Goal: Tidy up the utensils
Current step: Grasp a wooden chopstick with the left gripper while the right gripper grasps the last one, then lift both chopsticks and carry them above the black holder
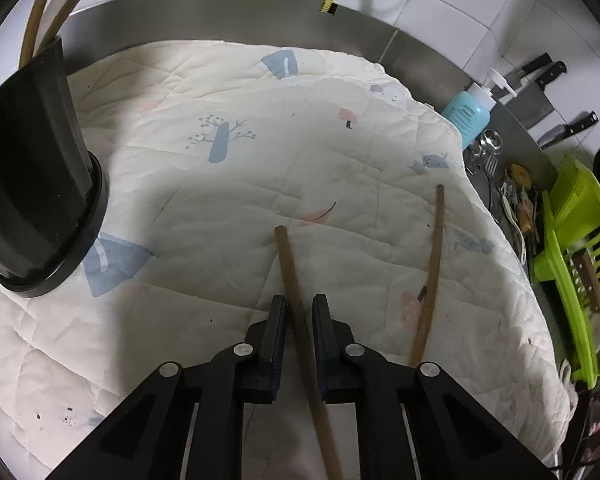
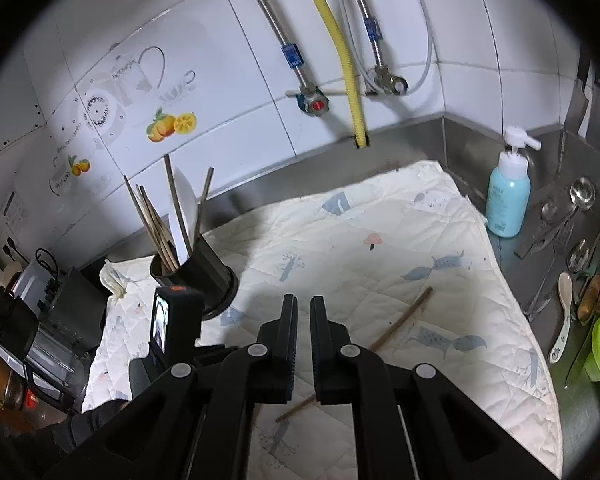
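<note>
Brown wooden chopsticks, two on the quilted cream cloth: left gripper nearly closed around one, right gripper shut, empty

The near end of the brown wooden chopstick lying between the black fingers runs off the bottom edge of the left wrist view; whether the pads press it cannot be told. A second brown chopstick to its right is covered at its near end by the gripper body. In the right wrist view, one brown chopstick on the quilted cloth is hidden along its middle by the gripper. The black cylindrical utensil holder is cut off at the left edge. The metal cutlery pile at far right is too cluttered to sort piece by piece. The green plastic rack is cut by the edge.
</note>
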The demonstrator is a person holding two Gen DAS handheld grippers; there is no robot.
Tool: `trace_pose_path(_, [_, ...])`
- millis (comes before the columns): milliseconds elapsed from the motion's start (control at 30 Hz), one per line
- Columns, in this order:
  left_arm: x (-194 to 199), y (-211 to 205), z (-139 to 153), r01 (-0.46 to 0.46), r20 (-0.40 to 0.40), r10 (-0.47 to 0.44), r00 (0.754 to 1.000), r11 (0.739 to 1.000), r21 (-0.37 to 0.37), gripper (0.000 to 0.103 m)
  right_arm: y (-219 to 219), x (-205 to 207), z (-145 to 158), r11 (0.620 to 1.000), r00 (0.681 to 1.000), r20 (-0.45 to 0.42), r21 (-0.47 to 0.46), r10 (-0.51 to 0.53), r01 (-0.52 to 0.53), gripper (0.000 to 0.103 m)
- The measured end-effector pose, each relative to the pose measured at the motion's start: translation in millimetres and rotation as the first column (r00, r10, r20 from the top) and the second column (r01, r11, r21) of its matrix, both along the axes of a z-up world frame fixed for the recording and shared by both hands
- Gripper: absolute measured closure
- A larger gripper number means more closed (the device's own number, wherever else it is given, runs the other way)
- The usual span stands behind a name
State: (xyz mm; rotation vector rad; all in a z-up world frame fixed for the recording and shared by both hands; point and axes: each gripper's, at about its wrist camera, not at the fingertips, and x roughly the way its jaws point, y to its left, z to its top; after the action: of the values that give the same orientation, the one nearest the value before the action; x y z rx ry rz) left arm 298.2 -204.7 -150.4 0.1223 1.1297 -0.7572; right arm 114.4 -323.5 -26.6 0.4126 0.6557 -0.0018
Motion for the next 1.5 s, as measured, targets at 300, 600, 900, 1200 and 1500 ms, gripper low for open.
trace_pose_path(300, [0.1,-8.6,1.4,0.008,0.04,-0.01,0.999,0.999,0.04,0.095,-30.9,9.6,-43.7,0.994,0.987,-0.144,0.071,-0.072,0.083,0.093])
trace_pose_path(600, [-4.3,21.9,38.4,-0.02,0.089,0.027,0.996,0.997,-0.081,0.096,-57.0,34.5,-93.3,0.975,0.956,-0.262,0.141,-0.131,0.172,0.087])
trace_pose_path(900, [-12.5,60.3,90.7,-0.031,0.166,0.058,0.984,0.986,-0.161,0.097,-73.0,68.1,-113.7,0.948,0.925,-0.334,0.191,-0.181,0.255,0.077])
trace_pose_path(1200, [-10.3,100.0,126.6,-0.068,0.215,0.115,0.97,0.974,-0.217,0.097,-74.3,87.8,-125.7,0.936,0.887,-0.397,0.156,-0.234,0.316,0.077])
trace_pose_path(1500, [-9.7,130.9,146.9,-0.11,0.241,0.169,0.956,0.964,-0.241,0.097,-63.9,90.9,-120.5,0.961,0.904,-0.367,0.079,-0.22,0.266,0.088])
